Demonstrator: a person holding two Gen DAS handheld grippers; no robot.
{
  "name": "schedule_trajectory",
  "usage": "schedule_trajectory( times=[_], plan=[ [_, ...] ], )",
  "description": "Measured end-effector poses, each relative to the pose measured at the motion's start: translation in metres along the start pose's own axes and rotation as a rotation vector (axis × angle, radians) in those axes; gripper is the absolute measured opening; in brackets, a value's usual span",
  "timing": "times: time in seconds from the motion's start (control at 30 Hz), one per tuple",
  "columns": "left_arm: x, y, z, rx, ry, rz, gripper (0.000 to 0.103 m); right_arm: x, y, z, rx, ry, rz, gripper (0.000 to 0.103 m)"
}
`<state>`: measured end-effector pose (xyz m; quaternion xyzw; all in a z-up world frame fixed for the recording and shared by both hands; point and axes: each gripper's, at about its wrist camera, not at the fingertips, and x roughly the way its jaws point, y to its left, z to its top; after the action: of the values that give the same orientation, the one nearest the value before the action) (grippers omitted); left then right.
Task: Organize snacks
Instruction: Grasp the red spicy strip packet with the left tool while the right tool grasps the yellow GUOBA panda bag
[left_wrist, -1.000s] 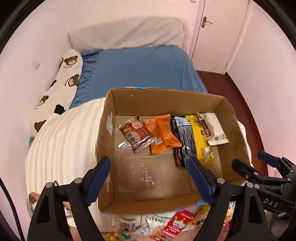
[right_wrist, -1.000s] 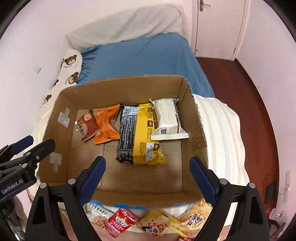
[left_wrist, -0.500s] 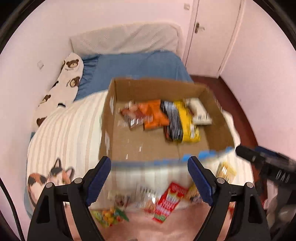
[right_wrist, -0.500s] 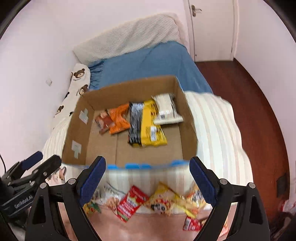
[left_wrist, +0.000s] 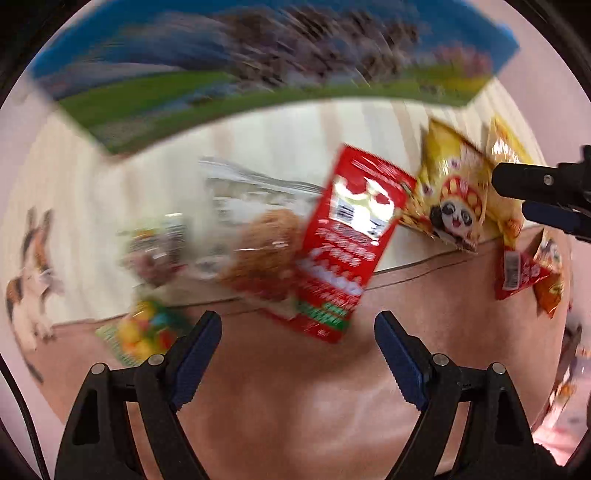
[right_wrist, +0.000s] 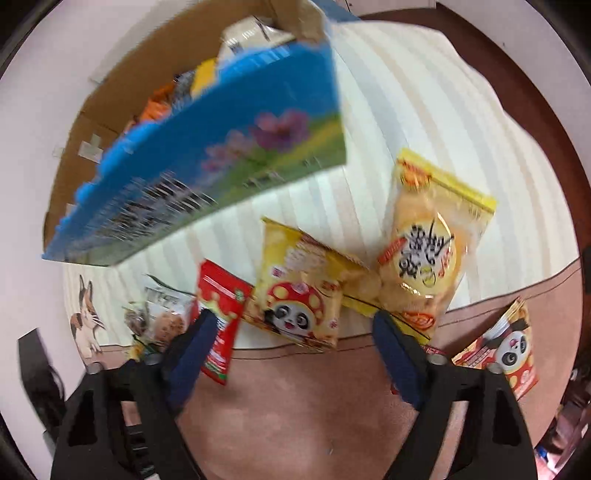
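Observation:
Loose snack packets lie on the striped blanket in front of the cardboard box (right_wrist: 207, 155), whose printed blue and green outer wall faces me. My left gripper (left_wrist: 297, 328) points down, open, just short of a red packet (left_wrist: 343, 243) and a blurred cookie bag (left_wrist: 262, 243). My right gripper (right_wrist: 291, 328) hangs over a yellow panda packet (right_wrist: 295, 299). Its jaws are closing, with the packet's lower edge between the fingertips and the pads clear of it. A yellow cracker bag (right_wrist: 428, 251) lies beside the right finger. In the left wrist view the right gripper (left_wrist: 535, 199) shows at the right edge.
A colourful candy packet (left_wrist: 147, 328) lies by the left finger, and red and orange panda packets (right_wrist: 506, 343) lie at the right on the pink blanket (right_wrist: 314, 406). The box wall (left_wrist: 258, 66) stands close behind the snacks. Several packets lie inside the box.
Both grippers dropped from above the open box to the loose snacks in front of it. The views are now motion-blurred. The right jaws stand narrower than before.

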<state>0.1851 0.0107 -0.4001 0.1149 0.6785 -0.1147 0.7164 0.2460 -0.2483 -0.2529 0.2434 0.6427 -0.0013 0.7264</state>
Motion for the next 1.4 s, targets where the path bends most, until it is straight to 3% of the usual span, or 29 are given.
schedule_trajectory(
  times=[0.13, 0.23, 0.33, 0.43, 0.53, 0.57, 0.67, 0.8, 0.93, 1.1, 1.23, 1.33, 1.4],
  plan=[
    [0.029, -0.013, 0.023, 0.033, 0.037, 0.048, 0.085, 0.006, -0.009, -0.002, -0.004, 0.014, -0.006, 0.074],
    [0.039, -0.021, 0.035, 0.055, 0.041, 0.071, 0.090, 0.008, -0.014, -0.001, 0.003, 0.020, -0.003, 0.074],
    [0.041, -0.029, 0.043, 0.072, 0.024, 0.098, 0.091, 0.010, -0.019, -0.001, 0.016, 0.033, 0.002, 0.075],
    [0.039, -0.027, 0.044, 0.028, -0.006, 0.079, 0.091, 0.015, -0.026, 0.003, 0.055, 0.049, 0.025, 0.075],
    [0.030, -0.016, 0.044, -0.036, -0.012, 0.028, 0.078, 0.026, -0.025, 0.010, 0.091, 0.056, 0.049, 0.075],
    [0.030, -0.012, 0.041, -0.062, 0.001, 0.004, 0.068, 0.031, -0.024, 0.013, 0.102, 0.059, 0.055, 0.075],
    [0.032, 0.000, 0.029, -0.139, 0.036, -0.041, 0.065, 0.049, -0.019, 0.020, 0.144, 0.086, 0.082, 0.075],
    [0.033, 0.010, 0.010, -0.175, 0.059, -0.038, 0.064, 0.076, -0.007, 0.026, 0.154, 0.109, 0.034, 0.075],
    [0.033, 0.016, -0.008, -0.171, 0.118, -0.049, 0.064, 0.087, 0.014, 0.024, 0.017, 0.113, -0.079, 0.064],
    [0.031, 0.002, -0.020, -0.069, 0.165, -0.042, 0.065, 0.091, 0.027, 0.006, -0.177, 0.193, -0.130, 0.058],
    [0.022, -0.015, -0.033, 0.017, 0.191, -0.077, 0.065, 0.098, 0.027, -0.020, -0.296, 0.319, -0.150, 0.057],
    [0.006, -0.014, -0.040, 0.064, 0.189, -0.098, 0.065, 0.101, 0.020, -0.034, -0.303, 0.391, -0.137, 0.059],
    [0.000, -0.015, -0.036, 0.084, 0.170, -0.096, 0.065, 0.101, 0.013, -0.037, -0.254, 0.397, -0.103, 0.071]
  ],
)
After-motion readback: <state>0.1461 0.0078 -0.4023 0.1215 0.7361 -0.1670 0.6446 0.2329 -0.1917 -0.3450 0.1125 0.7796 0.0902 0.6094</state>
